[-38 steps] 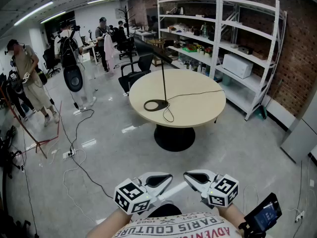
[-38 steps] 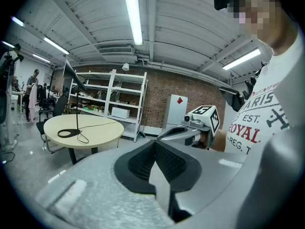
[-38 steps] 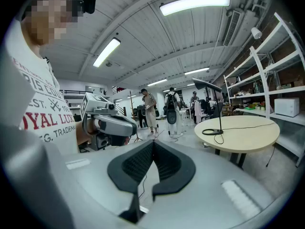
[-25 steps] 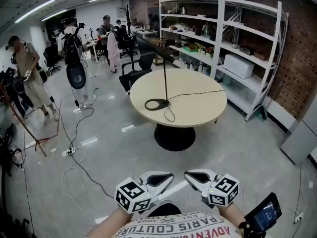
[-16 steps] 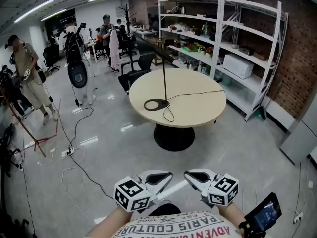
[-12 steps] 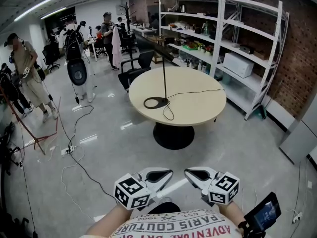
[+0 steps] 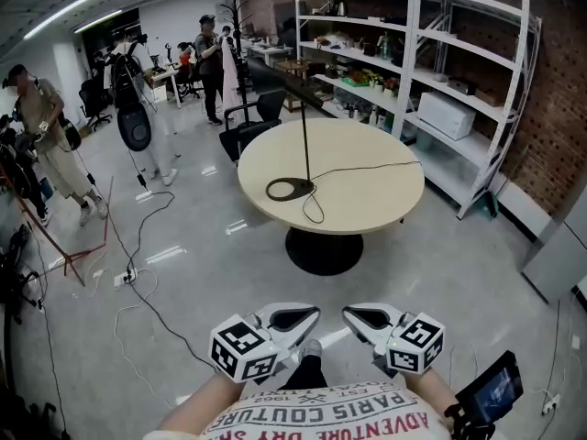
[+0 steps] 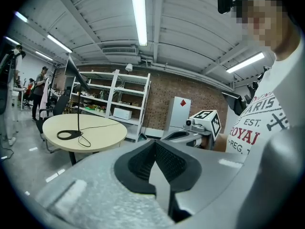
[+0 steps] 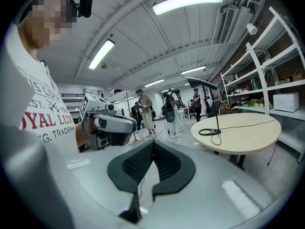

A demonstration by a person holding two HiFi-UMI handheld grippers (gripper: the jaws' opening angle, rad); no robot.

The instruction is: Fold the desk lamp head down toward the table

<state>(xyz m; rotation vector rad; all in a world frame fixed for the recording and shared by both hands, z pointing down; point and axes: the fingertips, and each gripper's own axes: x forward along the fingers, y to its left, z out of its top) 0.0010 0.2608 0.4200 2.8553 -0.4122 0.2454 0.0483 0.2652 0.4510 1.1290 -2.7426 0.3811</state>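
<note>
Both of my tongs are shut with nothing in them: the left tongs (image 7: 298, 320) and the right tongs (image 7: 367, 319) hang side by side, low in front of my body. The desk lamp (image 7: 304, 131) is well apart from me. It stands on the round table (image 7: 367, 211) across the open floor, with its ring base (image 7: 290, 189) near the table's left edge and its head (image 9: 202, 83) high on a thin pole.

The first danger, I think, is on the way there. Loose floor cables (image 7: 138, 273) lie to my left, and a foot that catches one could make me stumble with both hands full.

The second danger is the lamp itself. The base looks light and the pole is tall, so pressing on the head with one pair of tongs alone could tip the whole lamp or slide it towards the table edge. I would steady the base or the pole with the other pair.

Also, the lamp's cord (image 7: 367, 169) runs over the table top and may snag. From here I cannot tell where the joint is, so pushing at the wrong place could bend the pole.
</note>
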